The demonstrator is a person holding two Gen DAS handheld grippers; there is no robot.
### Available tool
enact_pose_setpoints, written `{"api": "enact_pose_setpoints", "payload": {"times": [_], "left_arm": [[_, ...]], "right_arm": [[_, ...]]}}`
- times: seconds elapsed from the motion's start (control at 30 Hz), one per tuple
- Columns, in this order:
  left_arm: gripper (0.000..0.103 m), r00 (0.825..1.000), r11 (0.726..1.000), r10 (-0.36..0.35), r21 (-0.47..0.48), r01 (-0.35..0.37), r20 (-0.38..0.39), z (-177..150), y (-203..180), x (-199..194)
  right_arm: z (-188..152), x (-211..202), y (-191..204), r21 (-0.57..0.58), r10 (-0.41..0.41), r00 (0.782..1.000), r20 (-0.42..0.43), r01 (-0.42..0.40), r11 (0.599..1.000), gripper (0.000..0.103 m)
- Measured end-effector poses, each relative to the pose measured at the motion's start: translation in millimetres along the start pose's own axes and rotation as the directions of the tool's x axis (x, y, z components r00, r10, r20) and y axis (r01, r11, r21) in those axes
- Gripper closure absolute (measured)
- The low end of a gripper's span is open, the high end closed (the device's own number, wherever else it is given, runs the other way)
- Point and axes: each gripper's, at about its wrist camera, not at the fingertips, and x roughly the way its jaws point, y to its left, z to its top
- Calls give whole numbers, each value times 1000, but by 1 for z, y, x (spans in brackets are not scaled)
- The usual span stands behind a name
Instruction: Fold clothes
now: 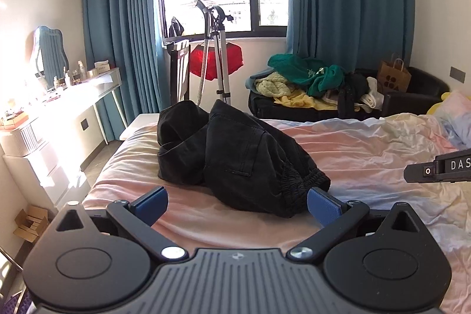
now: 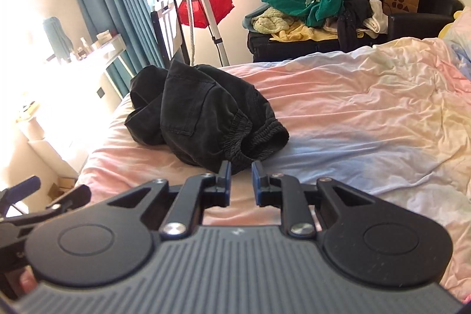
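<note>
Trousers point(image 2: 203, 114) are lying crumpled near the foot of the bed point(image 2: 368, 114). Right gripper point(image 2: 240, 178) is hovering nearly closed, gripping nothing; left gripper point(image 1: 237, 206) is gaping wide, empty. Risk: pinching bunched layers or sheet could be worsening the tangle.

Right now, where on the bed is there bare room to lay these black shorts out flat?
The wide stretch of bed sheet right of the black shorts, running toward the pillow end, lies bare though wrinkled. A narrower bare strip sits between the shorts and the near edge, by the left gripper. The black sofa behind is crowded with the clothes pile.
</note>
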Motion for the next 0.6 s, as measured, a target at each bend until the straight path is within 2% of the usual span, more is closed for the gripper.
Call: {"api": "enact_pose_setpoints", "payload": {"times": [0.07, 0.1, 0.23, 0.27, 0.3, 0.33, 0.43, 0.5, 0.57, 0.6], "left_arm": [[1, 999, 999, -47, -6, 47, 11, 1, -17, 17], [1, 998, 998, -55, 20, 55, 2, -1, -28, 30], [5, 999, 993, -52, 109, 52, -7, -9, -55, 93], [7, 998, 992, -61, 111, 64, -25, -12, -57, 116], [16, 997, 993, -64, 100, 69, -47, -14, -57, 137], [20, 995, 993, -67, 92, 73, -70, -16, -56, 158], [21, 991, 994, -91, 57, 97, -97, -20, -48, 223], [23, 990, 992, -110, 59, 115, -85, -22, -49, 259], [31, 989, 988, -134, 69, 139, -66, -25, -52, 289], [32, 987, 985, -152, 75, 156, -55, -27, -55, 304]], "right_arm": [[-14, 1, -13, 46, 19, 999, 37, -20, 999, 84], [-25, 4, -20, 80, 21, 999, 42, -24, 997, 83], [-56, 33, -41, 207, 10, 998, 55, -22, 978, 83], [-63, 40, -46, 238, 7, 998, 70, -23, 971, 83], [-71, 47, -51, 269, 0, 996, 86, -23, 963, 83], [-79, 54, -56, 301, -7, 995, 102, -25, 953, 83], [-103, 83, -71, 345, -49, 991, 124, 3, 939, 83], [-111, 109, -83, 373, -63, 993, 103, 20, 928, 80], [-113, 134, -94, 418, -46, 995, 90, 4, 908, 67], [-115, 144, -99, 438, -38, 994, 107, -13, 899, 62]]}}
